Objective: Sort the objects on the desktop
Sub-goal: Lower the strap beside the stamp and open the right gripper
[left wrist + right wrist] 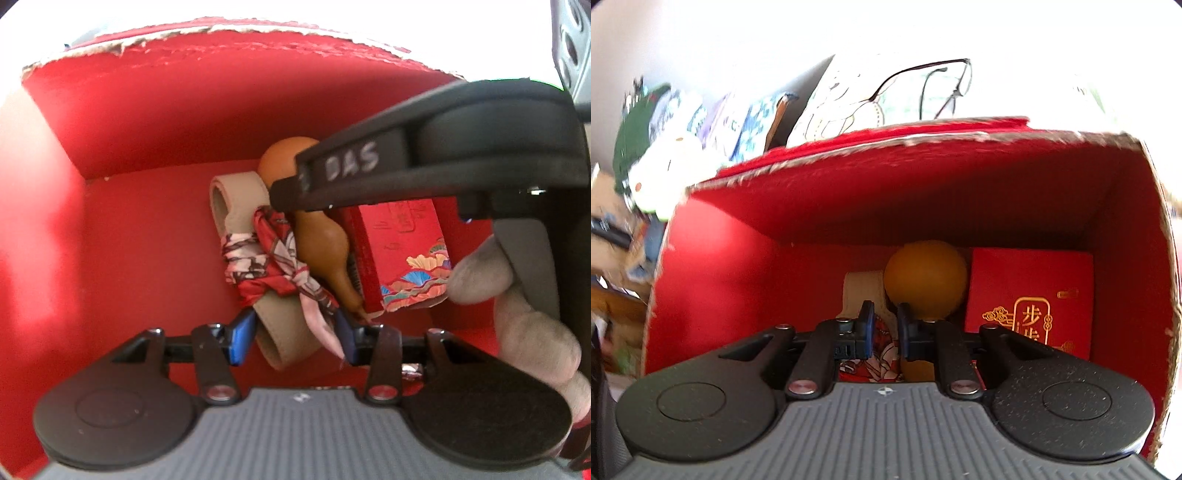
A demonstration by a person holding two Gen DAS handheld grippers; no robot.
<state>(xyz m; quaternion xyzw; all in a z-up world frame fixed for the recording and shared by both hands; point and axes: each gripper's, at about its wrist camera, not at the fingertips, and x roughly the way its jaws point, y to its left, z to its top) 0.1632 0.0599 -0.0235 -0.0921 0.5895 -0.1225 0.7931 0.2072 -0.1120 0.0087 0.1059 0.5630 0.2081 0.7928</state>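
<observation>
Red box: the cardboard box (110, 155) holds everything; its torn rim looks soft, so you should not lean on it.
Strap: the beige strap (240, 195) with the knotted scarf (266, 251) lies on the box floor, limp and light; take it by the loop end nearest you.
Gourd: the gourd (317, 243) lies between the strap and the red packet (402, 243), and looks hard, smooth and likely slippery; grip its narrow waist.
Left gripper: your left gripper (295, 338) has its jaws wide apart around the strap's end, closed on nothing.
Right gripper: your right gripper (885, 330) has jaws nearly together above the scarf; whether they pinch it, you cannot tell.
</observation>
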